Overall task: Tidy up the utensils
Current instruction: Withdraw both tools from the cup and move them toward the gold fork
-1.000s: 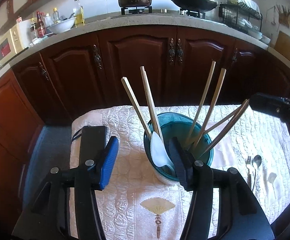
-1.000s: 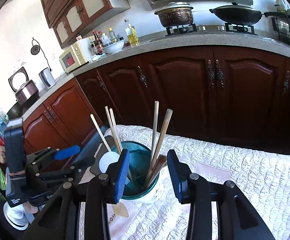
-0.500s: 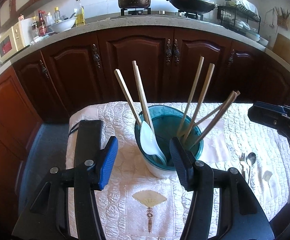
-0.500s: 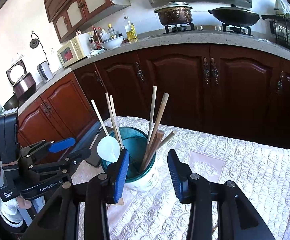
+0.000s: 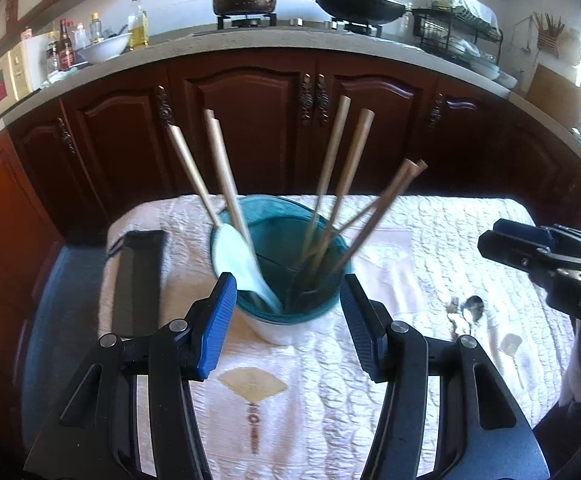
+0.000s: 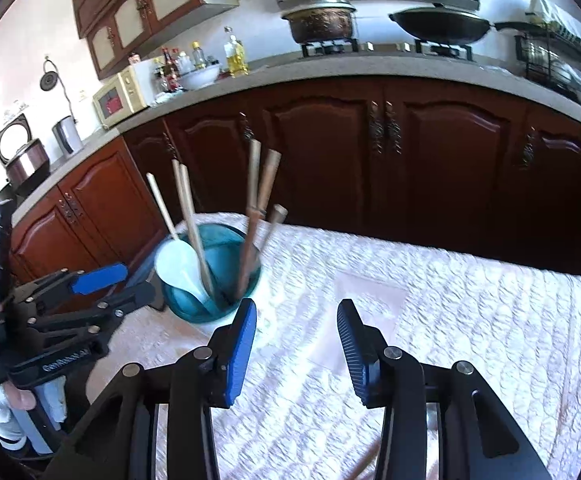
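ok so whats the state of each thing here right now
left gripper: open, empty
right gripper: open, empty
holder: upright on the cloth
chopsticks: standing in the holder, leaning
white spoon: in the holder
metal spoon: lying on the cloth
cabinet doors: shut

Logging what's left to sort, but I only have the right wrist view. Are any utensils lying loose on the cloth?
Observer: Yes. The left wrist view shows a metal spoon on the cloth, right of the holder.
Operator: Anything with it?
Observer: A fork lies beside it, on the holder's side.
Operator: Anything else there?
Observer: A small pale item lies nearer the camera. I cannot tell what it is.
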Demonstrator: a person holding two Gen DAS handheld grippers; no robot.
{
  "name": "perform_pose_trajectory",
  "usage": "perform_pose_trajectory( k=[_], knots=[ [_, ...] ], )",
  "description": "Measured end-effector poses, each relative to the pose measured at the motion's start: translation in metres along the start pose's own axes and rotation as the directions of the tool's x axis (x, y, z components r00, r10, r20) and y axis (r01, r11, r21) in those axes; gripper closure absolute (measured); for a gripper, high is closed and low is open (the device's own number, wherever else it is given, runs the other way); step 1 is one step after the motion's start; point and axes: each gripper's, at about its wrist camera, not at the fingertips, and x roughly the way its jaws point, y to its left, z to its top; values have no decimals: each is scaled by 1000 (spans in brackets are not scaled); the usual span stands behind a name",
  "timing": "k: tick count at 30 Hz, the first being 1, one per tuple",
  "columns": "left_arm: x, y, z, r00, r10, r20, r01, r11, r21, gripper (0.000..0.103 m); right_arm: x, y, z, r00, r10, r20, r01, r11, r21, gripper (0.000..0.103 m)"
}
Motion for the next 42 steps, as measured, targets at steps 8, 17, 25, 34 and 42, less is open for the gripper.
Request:
perform_pose_trajectory(
  k=[8,17,25,34,42],
  knots=[
    [14,-26,-7,994,-98,-41,99,995,10,49,-4,-57,-33,994,-87,-67,91,994,64,62],
    [53,-63,-25,954,-259,-154,263,965,9,49,30,-138,-86,966,-144,-216,185,966,183,62],
    [82,-94,-31,931,-281,-233,296,954,36,50,56,-180,-118,960,-109,-258,178,948,262,62],
    [102,-99,-33,925,-270,-266,292,955,45,49,78,-187,-125,973,-24,-228,90,955,284,89],
    [128,-109,-34,896,-312,-315,334,942,18,50,71,-178,-125,980,4,-200,52,960,274,100]
  ],
)
